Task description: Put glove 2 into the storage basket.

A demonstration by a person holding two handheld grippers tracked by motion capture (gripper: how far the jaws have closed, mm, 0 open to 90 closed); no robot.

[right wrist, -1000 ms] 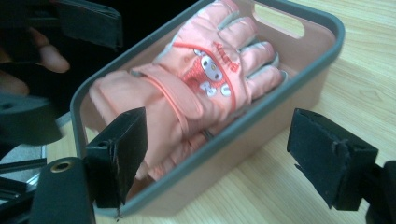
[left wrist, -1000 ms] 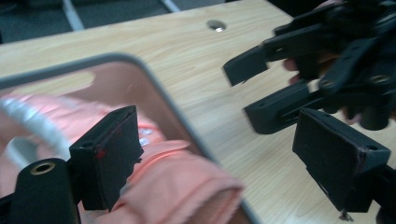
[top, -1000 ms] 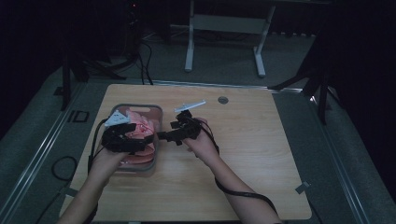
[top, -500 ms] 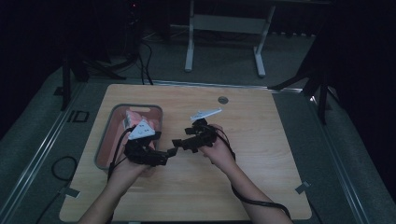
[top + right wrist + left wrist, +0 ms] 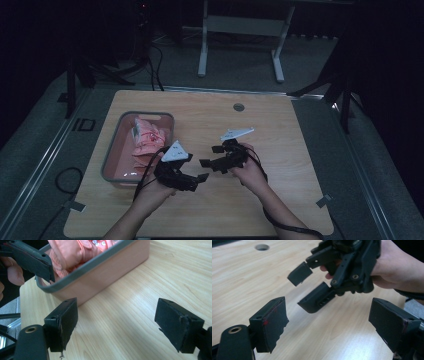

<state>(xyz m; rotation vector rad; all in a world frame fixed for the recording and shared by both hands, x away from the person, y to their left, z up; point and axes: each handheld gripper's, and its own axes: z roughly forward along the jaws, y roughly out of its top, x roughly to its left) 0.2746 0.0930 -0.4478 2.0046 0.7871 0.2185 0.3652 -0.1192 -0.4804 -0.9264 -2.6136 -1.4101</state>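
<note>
Crumpled pink cloth lies heaped inside a shallow pink plastic bin with a grey rim, which sits on the left part of the table with its long axis running away from the person. Both grippers hover over bare wood just to the right of the bin, facing each other with a small gap between their tips. The left gripper is the nearer of the two to the bin, close beside its near right corner, so the cloth lies to its left and a little farther away from the person. The right gripper is one step farther to the right. Each has its black jaws standing wide apart with nothing between them. The surface is a pale wooden tabletop with a round cable hole near its far edge. Beyond it the room is dim, with grey carpet and a white metal table frame.
</note>
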